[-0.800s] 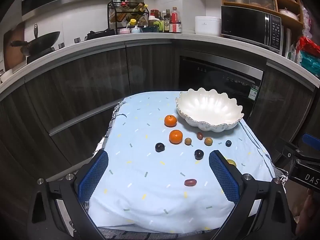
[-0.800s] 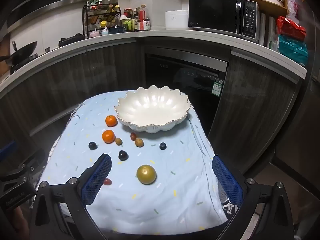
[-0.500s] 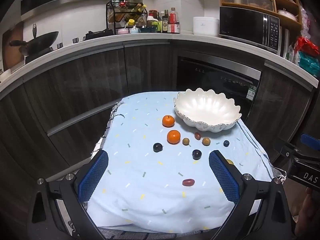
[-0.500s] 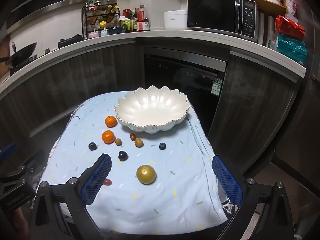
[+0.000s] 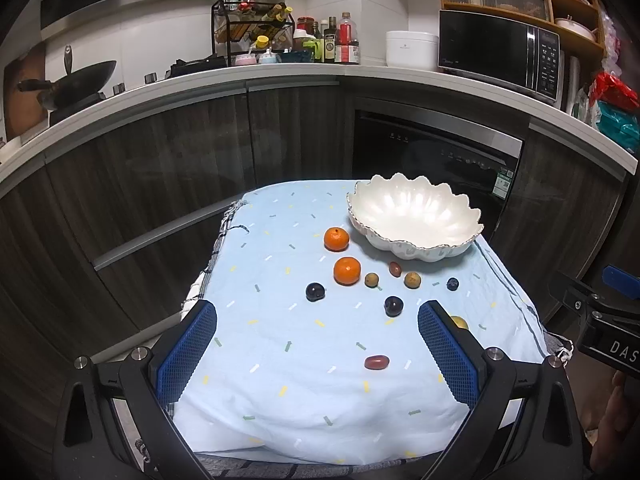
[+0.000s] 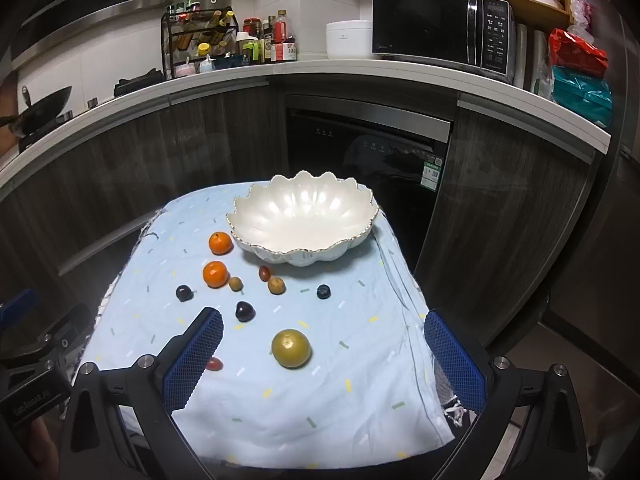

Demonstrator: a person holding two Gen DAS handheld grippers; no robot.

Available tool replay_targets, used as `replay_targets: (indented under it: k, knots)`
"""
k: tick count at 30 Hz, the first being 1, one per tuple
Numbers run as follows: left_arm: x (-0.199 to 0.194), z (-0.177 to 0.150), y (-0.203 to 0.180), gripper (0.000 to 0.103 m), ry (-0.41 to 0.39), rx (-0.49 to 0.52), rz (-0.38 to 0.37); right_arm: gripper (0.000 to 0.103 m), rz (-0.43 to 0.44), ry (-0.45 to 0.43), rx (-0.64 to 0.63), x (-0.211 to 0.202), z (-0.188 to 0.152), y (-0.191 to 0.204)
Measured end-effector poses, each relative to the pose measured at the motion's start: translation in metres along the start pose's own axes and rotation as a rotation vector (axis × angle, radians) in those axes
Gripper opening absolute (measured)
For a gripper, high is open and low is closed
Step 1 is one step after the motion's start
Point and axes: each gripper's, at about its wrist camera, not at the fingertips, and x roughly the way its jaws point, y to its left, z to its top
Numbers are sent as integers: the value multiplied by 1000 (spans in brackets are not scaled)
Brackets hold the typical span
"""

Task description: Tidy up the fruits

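Both my tongs hang released over the cloth (image 6: 360,400), left gripper (image 5: 318,350) and right gripper (image 6: 322,360) gripping nothing. Since a moment ago the bowl (image 5: 416,220) barely shifts in view; the fruit stays put.

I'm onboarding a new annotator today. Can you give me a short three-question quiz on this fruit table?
1. True or false: the white scalloped bowl already holds fruit.
2. How many oranges lie on the blue cloth?
3. The largest fruit nearest the right hand-held gripper is: A) a yellow-green round fruit B) a banana C) a red apple

Key: 1 false; 2 two; 3 A
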Motion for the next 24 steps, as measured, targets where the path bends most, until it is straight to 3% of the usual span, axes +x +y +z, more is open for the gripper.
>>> replay_targets:
  k: [24]
  knots:
    - [0,0,1,103,1,2,-6,102,-2,-2,3,2,-1,-2]
